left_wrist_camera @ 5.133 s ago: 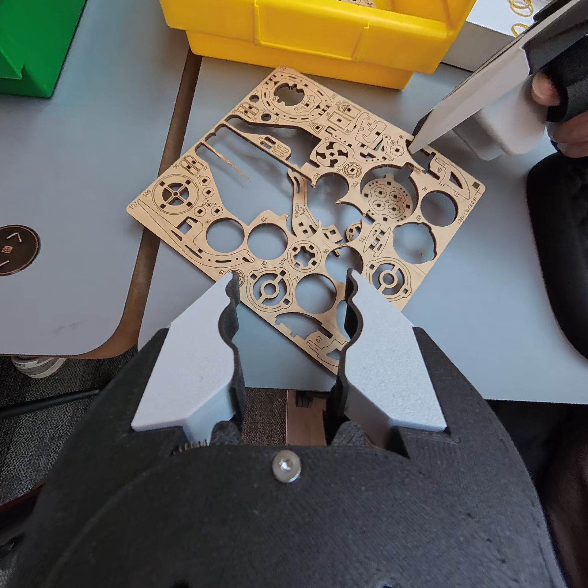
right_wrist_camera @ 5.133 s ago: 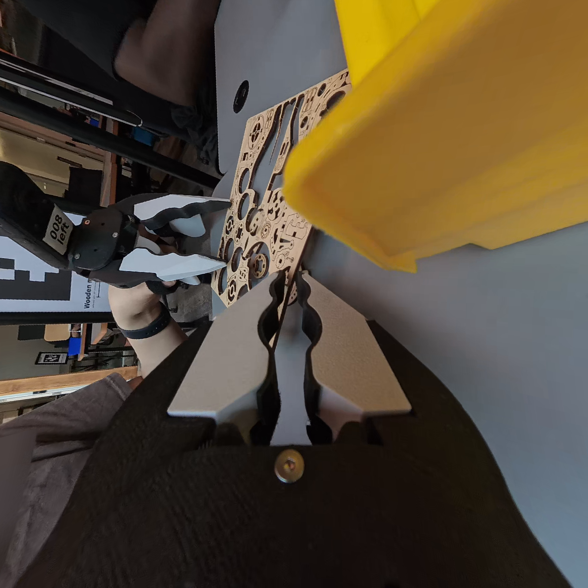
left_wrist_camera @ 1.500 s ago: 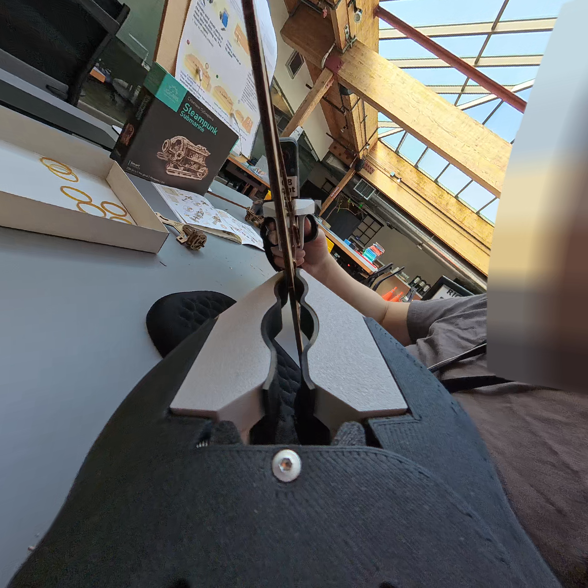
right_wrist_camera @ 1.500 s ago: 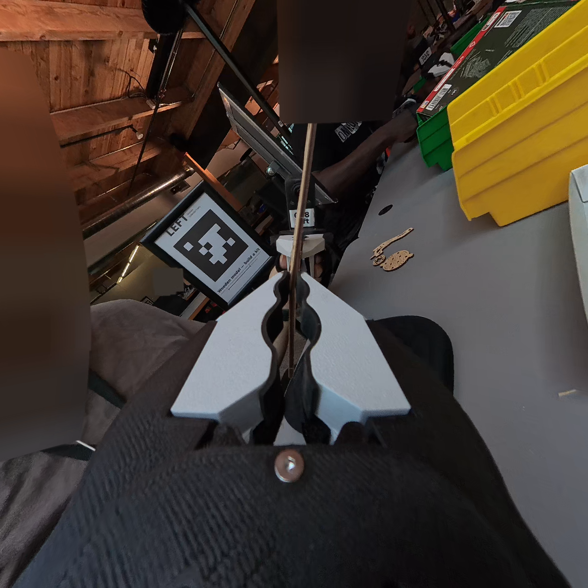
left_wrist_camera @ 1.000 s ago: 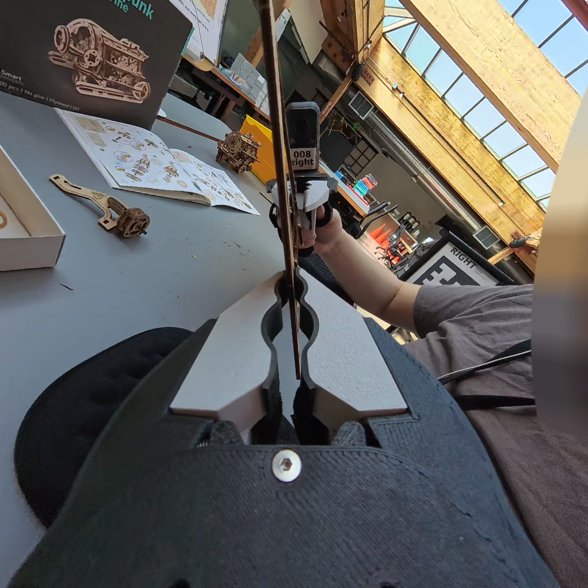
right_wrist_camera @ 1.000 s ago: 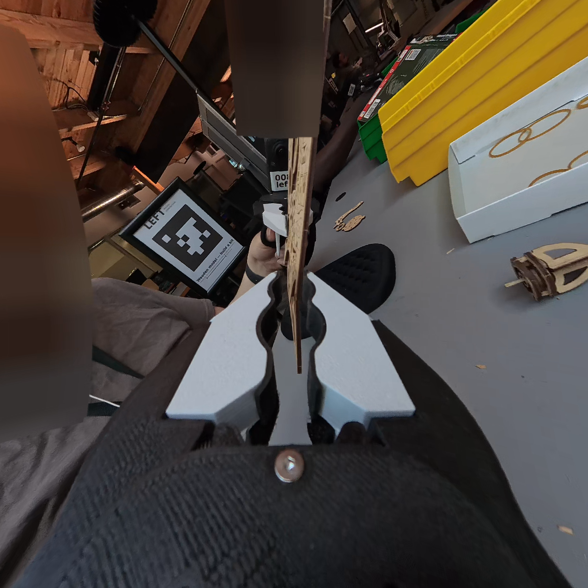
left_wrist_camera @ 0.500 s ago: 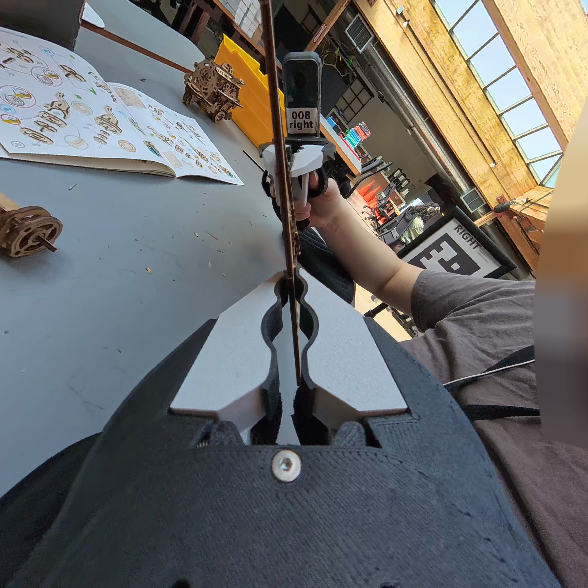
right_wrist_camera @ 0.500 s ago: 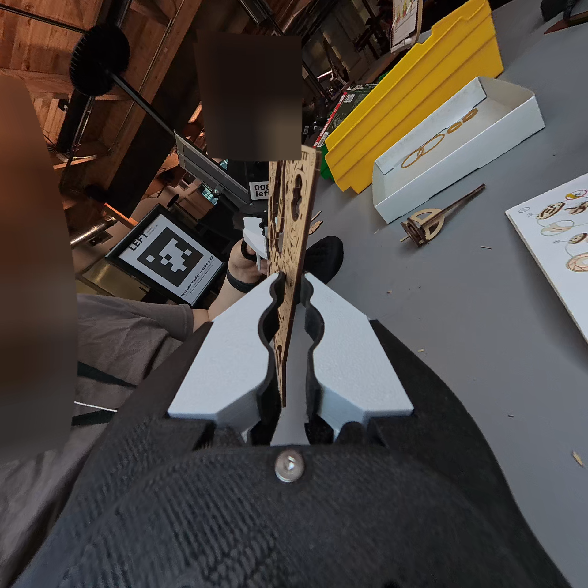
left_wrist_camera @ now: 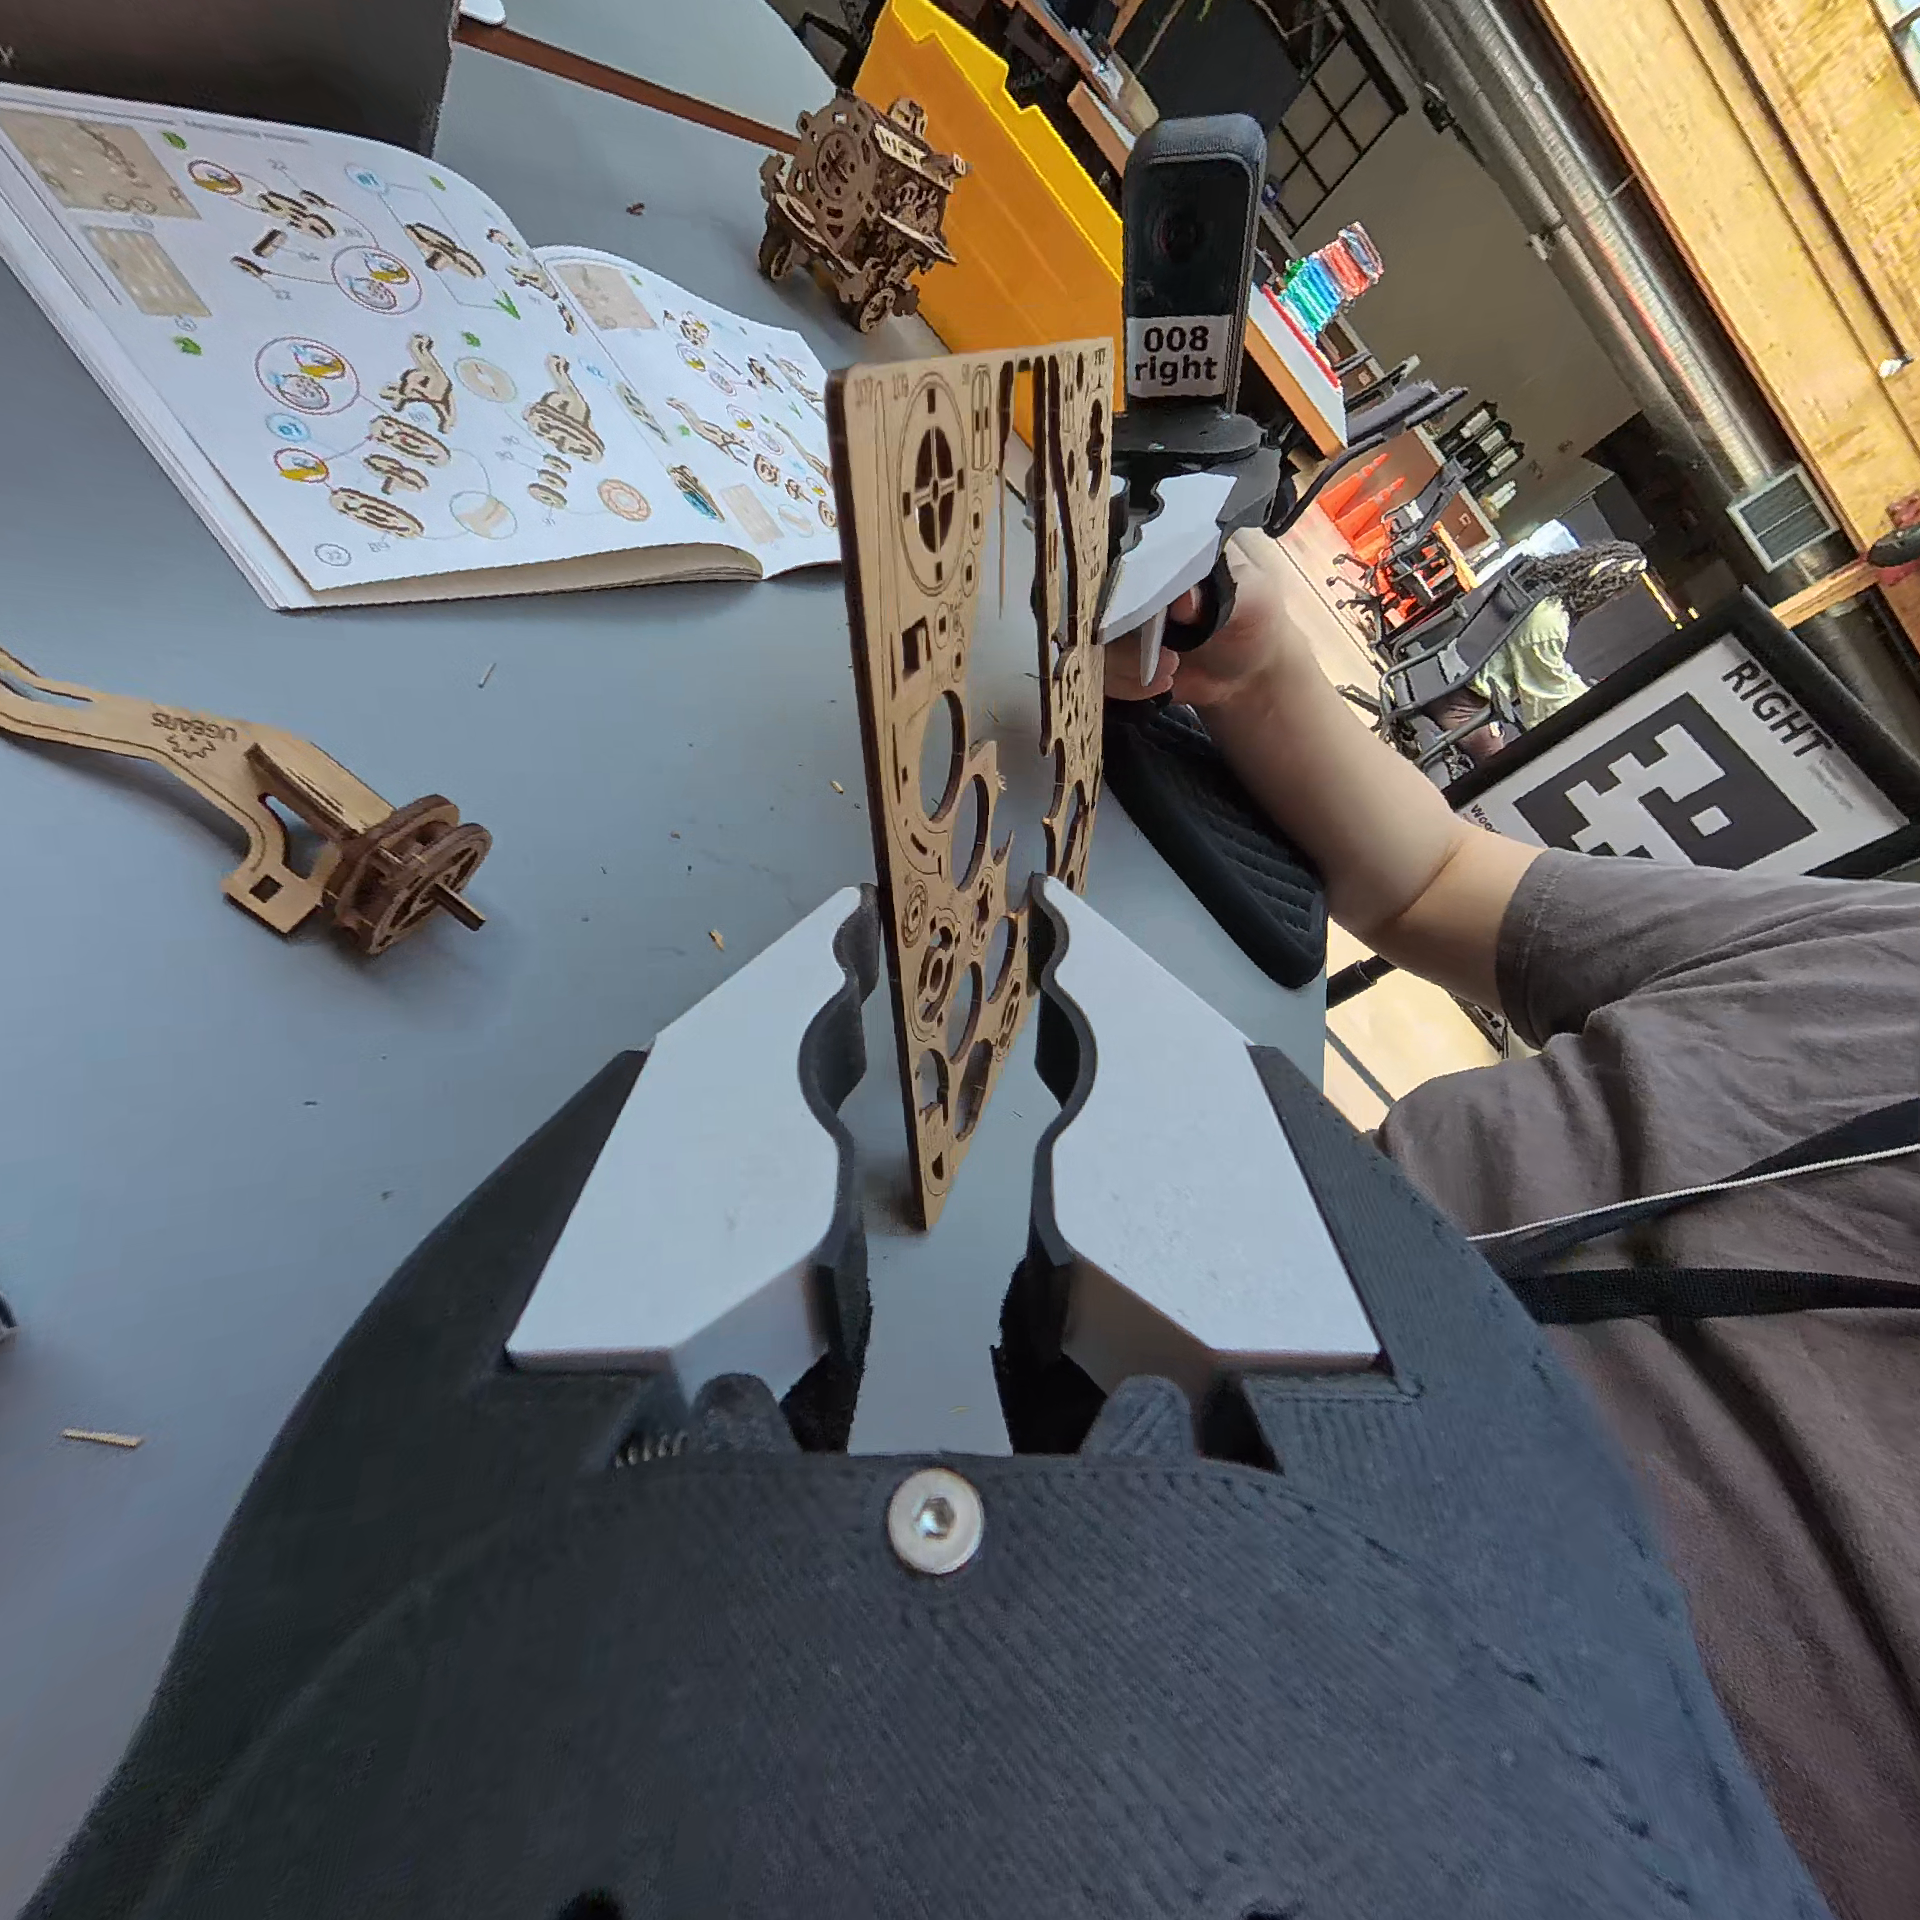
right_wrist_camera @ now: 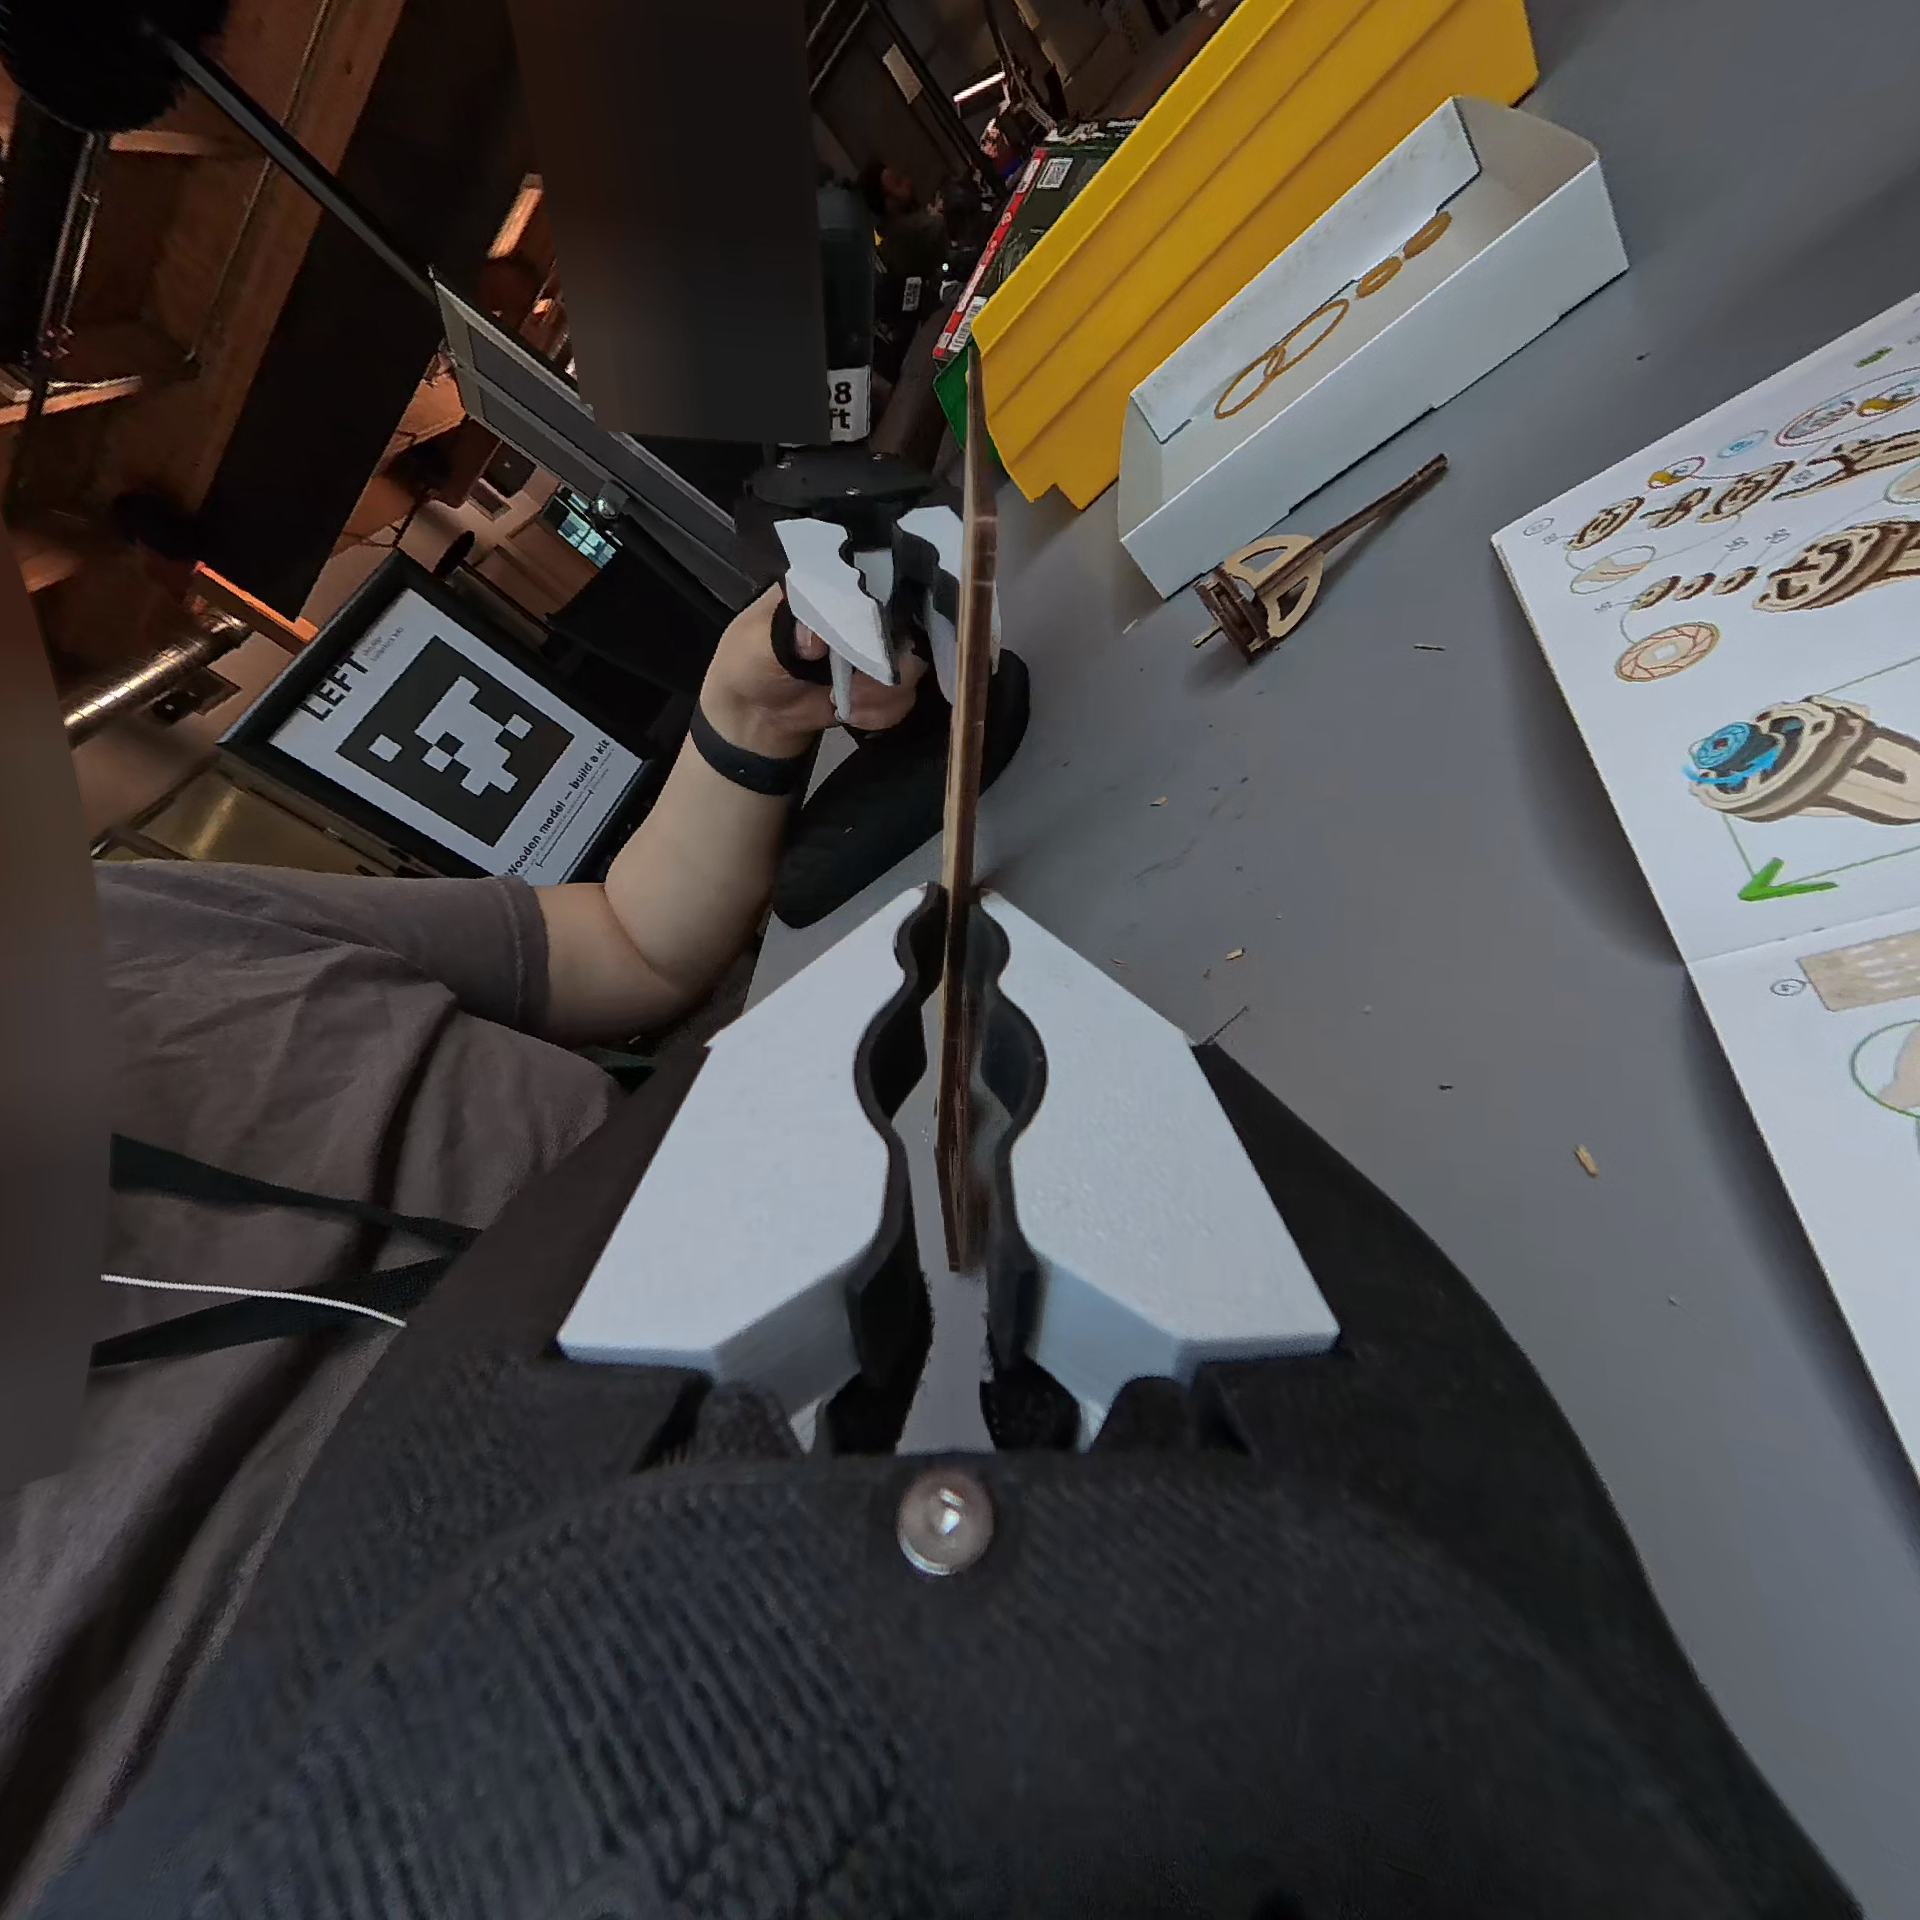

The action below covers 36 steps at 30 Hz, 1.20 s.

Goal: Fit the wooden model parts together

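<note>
Above the grey worktable (left_wrist_camera: 623,727), the laser-cut plywood parts sheet (left_wrist_camera: 961,831) is standing on edge, the right gripper (right_wrist_camera: 961,904) clamping one end; the left gripper (left_wrist_camera: 951,909), jaws parted, is straddling the other. Next, likely, a part gets pressed free.

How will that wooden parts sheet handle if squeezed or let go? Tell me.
The wooden parts sheet looks thin and full of cutouts, so probably light and easily snapped. Standing on edge on the table, it would likely topple if the right gripper let go.
</note>
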Each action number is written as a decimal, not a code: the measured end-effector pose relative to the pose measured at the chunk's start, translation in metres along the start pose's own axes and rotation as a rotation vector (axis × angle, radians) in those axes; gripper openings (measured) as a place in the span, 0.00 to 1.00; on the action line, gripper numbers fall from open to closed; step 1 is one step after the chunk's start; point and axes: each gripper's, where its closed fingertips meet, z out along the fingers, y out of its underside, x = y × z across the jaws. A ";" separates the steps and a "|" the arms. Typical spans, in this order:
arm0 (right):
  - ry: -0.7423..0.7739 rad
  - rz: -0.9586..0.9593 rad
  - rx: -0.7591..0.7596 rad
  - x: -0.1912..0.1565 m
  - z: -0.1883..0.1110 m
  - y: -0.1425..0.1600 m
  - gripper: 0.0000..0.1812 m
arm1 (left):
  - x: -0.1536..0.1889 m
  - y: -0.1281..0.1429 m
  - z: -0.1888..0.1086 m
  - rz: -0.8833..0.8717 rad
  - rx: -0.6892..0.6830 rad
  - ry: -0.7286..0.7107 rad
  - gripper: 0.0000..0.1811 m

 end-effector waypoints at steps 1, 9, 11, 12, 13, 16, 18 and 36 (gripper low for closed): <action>-0.002 -0.001 -0.004 -0.001 0.000 0.001 0.01 | -0.002 -0.002 -0.001 0.009 0.003 -0.009 0.15; 0.039 -0.019 -0.019 -0.007 -0.009 0.012 0.01 | -0.006 -0.041 -0.014 0.080 0.036 0.008 0.20; 0.039 -0.042 -0.025 -0.013 -0.007 0.016 0.01 | -0.001 -0.046 -0.015 0.109 0.023 0.056 0.21; 0.035 -0.051 -0.031 -0.016 -0.005 0.018 0.01 | 0.002 -0.046 -0.015 0.119 0.015 0.093 0.21; 0.031 -0.058 -0.038 -0.018 -0.003 0.020 0.01 | 0.004 -0.046 -0.017 0.121 0.012 0.123 0.21; 0.018 -0.087 -0.056 -0.023 0.004 0.025 0.01 | 0.008 -0.036 -0.022 0.113 0.015 0.221 0.21; 0.008 -0.097 -0.061 -0.024 0.006 0.027 0.01 | 0.004 -0.025 -0.024 0.090 -0.001 0.238 0.21; -0.050 -0.069 -0.044 -0.025 0.006 0.030 0.01 | 0.023 0.039 0.001 0.154 -0.289 0.333 0.10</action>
